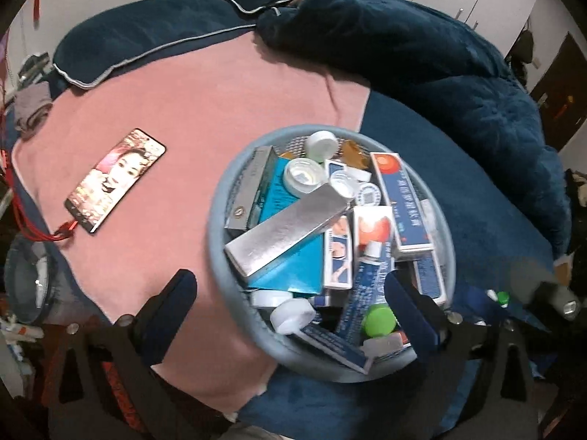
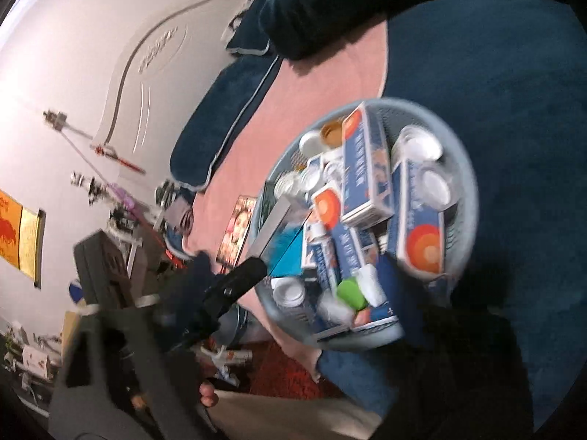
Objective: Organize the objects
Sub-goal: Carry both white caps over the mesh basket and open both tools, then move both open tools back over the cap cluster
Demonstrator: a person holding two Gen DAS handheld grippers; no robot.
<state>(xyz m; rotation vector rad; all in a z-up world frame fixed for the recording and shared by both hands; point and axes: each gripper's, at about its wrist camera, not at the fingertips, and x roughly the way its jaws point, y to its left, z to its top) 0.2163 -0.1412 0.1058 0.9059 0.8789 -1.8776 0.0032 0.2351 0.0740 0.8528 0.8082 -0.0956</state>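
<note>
While the basket [image 1: 220, 198] sits heaped on the bed [image 1: 422, 135], the left gripper [image 1: 293, 293] and right gripper [image 2: 326, 275] are held wide, empty. One item, such as the silver box [image 1: 286, 227], is best taken singly and squarely.

Words on the blue boxes [image 2: 363, 168] too blurry to read, basket [image 1: 220, 198] bottom hidden under piled things

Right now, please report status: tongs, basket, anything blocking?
Left tongs open, empty. Right tongs open, empty. Basket full of boxes, on bed. Phone lies beside it.
</note>
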